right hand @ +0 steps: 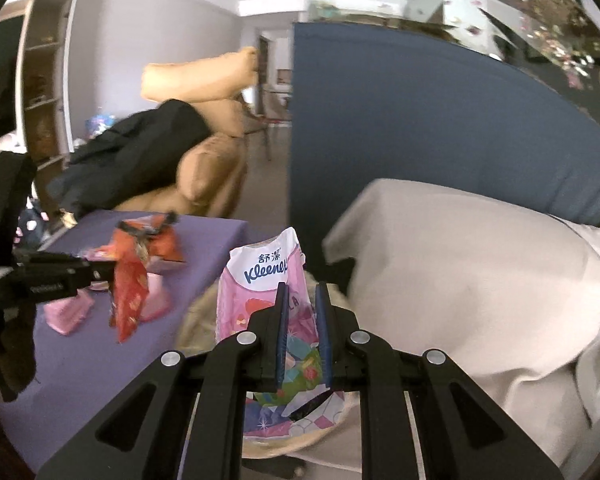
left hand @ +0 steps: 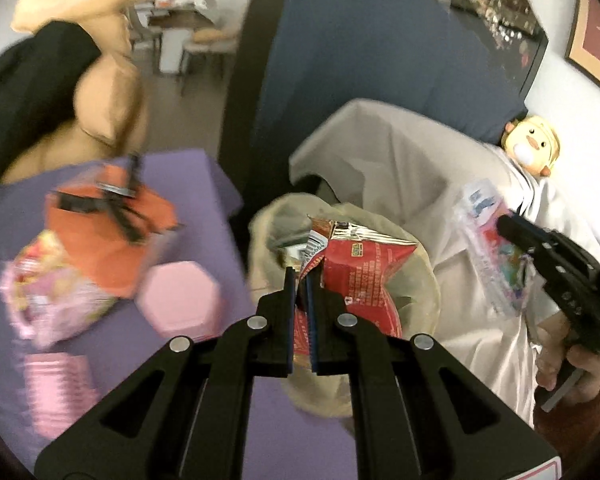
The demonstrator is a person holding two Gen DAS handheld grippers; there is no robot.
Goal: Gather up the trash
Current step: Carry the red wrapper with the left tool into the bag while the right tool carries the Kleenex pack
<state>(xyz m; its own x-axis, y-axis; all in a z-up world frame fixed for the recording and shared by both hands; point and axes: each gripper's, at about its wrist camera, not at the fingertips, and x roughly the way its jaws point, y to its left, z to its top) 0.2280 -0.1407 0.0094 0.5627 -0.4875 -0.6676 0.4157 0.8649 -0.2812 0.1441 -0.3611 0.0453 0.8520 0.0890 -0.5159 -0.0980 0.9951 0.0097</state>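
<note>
Up close in the left wrist view, the left hand-held gripper [left hand: 300,280] pinches a red wrapper [left hand: 356,276] over the beige bin bag [left hand: 420,280], with the purple desk [left hand: 204,184] left. Far right, the right hand-held gripper [left hand: 504,222] grips a Kleenex pack [left hand: 488,248].

From the right wrist, the pack [right hand: 264,280] sits clamped between the fingers, above the bag [right hand: 196,320]; the wrapper [right hand: 128,300] dangles left.

Soft indoor light is filling both views; motion blur is smearing the desk [left hand: 204,172] clutter, fisheye is bending edges, corners are vignetting black.
</note>
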